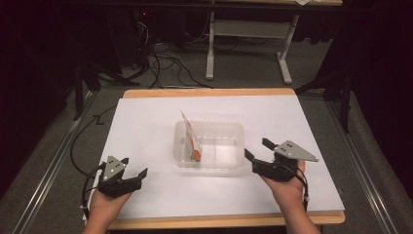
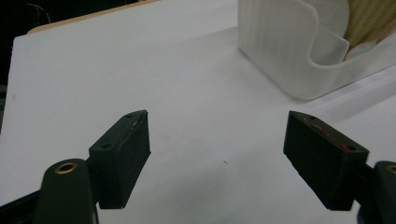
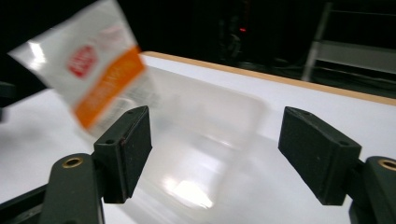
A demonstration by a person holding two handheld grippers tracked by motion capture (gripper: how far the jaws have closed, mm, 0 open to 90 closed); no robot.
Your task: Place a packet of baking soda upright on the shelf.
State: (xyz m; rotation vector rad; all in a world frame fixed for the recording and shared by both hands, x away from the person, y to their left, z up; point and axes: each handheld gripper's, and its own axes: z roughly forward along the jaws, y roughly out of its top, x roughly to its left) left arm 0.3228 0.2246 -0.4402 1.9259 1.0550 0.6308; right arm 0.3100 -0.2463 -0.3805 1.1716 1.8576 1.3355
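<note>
A clear plastic container (image 1: 229, 130) sits at the middle of the white table top. A white and orange packet (image 1: 191, 139) stands tilted inside it at its left end, sticking out above the rim. In the right gripper view the packet (image 3: 95, 70) leans at the container's (image 3: 224, 116) left end. My right gripper (image 1: 256, 149) hangs open just right of the container, nothing between its jaws. My left gripper (image 1: 134, 166) rests open on the table at the front left, apart from the container (image 2: 289, 46), with nothing between its jaws.
The white board (image 1: 146, 122) covers a wooden table with bare room to the left, right and back of the container. Beyond the table stand a white table frame (image 1: 248, 34) and loose cables (image 1: 165, 63) on the grey floor.
</note>
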